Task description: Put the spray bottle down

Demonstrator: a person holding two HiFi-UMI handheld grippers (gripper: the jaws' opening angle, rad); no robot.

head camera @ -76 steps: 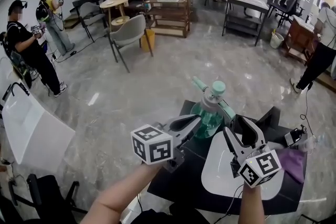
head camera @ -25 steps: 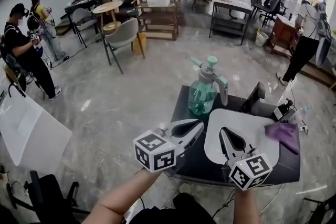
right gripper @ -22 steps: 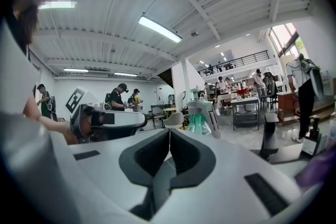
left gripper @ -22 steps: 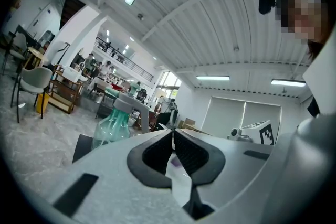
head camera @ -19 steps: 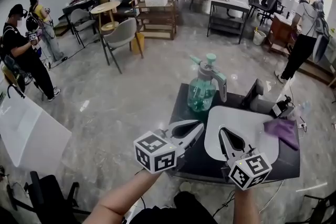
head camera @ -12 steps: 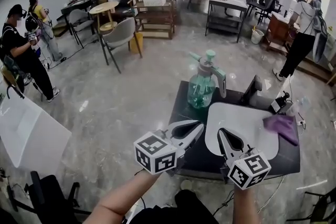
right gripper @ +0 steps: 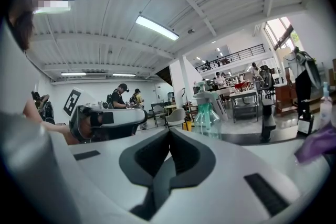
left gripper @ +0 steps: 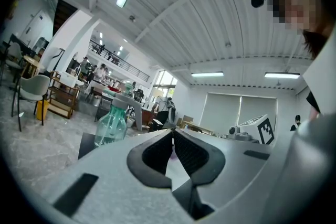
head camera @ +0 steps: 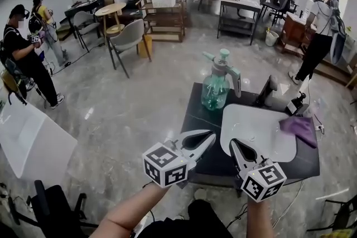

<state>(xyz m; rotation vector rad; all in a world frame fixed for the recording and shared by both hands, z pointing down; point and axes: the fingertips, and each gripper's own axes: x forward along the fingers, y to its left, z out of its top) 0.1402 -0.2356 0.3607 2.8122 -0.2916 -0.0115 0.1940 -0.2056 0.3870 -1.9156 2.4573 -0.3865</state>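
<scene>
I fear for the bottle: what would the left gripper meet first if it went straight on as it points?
Likely the black stand beyond the white board: the shut left gripper aims over that board toward it. The spray bottle stands left of that line. Depth is unclear.

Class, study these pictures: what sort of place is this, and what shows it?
Probably a large open workshop or lab hall: a polished floor, many scattered worktables and chairs, and other people standing about with equipment.
</scene>
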